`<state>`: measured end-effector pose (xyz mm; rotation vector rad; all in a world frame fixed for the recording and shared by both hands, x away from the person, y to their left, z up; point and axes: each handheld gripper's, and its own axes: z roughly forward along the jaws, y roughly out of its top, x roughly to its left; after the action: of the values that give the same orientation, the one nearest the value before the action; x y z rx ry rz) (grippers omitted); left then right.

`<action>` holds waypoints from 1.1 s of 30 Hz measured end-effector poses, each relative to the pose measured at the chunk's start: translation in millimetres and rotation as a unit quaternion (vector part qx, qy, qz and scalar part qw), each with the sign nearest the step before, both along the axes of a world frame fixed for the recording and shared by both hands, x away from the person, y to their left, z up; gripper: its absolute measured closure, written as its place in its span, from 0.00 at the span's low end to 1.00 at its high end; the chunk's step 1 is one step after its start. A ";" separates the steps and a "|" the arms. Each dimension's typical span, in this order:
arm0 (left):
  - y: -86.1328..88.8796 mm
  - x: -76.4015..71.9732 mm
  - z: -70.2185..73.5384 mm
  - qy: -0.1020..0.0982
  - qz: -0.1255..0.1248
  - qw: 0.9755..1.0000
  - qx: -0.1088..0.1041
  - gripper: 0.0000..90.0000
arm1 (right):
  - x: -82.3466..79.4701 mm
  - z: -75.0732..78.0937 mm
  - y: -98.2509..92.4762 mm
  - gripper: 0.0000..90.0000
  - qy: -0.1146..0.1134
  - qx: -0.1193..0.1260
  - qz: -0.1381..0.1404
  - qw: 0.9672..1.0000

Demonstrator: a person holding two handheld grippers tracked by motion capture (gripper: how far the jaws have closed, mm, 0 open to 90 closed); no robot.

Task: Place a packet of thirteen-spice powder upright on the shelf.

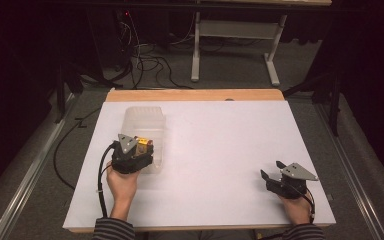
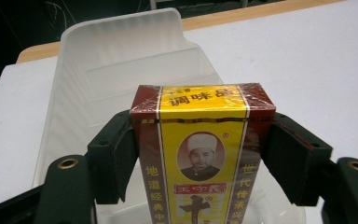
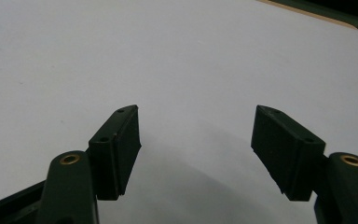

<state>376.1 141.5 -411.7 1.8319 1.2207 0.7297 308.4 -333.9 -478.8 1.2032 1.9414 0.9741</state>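
Look at the box (image 2: 200, 154) held in your left claw (image 2: 200, 161): the yellow band across its top reads 调味品 in dark characters. Below, under a round portrait, a small red label carries characters too blurred to make out. Down the brown left edge you can read 地道经典中, and down the right edge 世代传承, with the lowest characters cut off. A large dark character starts at the bottom of the yellow panel, only partly in frame.

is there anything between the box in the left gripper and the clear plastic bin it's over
Nothing visible. The left gripper holds the yellow and brown box over the near end of the clear plastic bin, whose inside looks bare.
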 end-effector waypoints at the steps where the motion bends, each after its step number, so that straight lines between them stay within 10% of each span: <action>1: 0.0 0.0 0.0 0.000 0.000 1.000 0.000 0.35 | 0.1 0.0 0.0 0.37 0.000 0.000 0.000 1.000; 33: 3.5 -14.6 10.0 -0.005 -0.005 1.000 0.001 0.25 | -0.1 0.0 -0.3 0.37 -0.004 -0.001 0.001 1.000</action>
<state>361.5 145.0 -401.6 1.8316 1.2036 0.7345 308.2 -334.2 -478.8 1.1963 1.9374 0.9762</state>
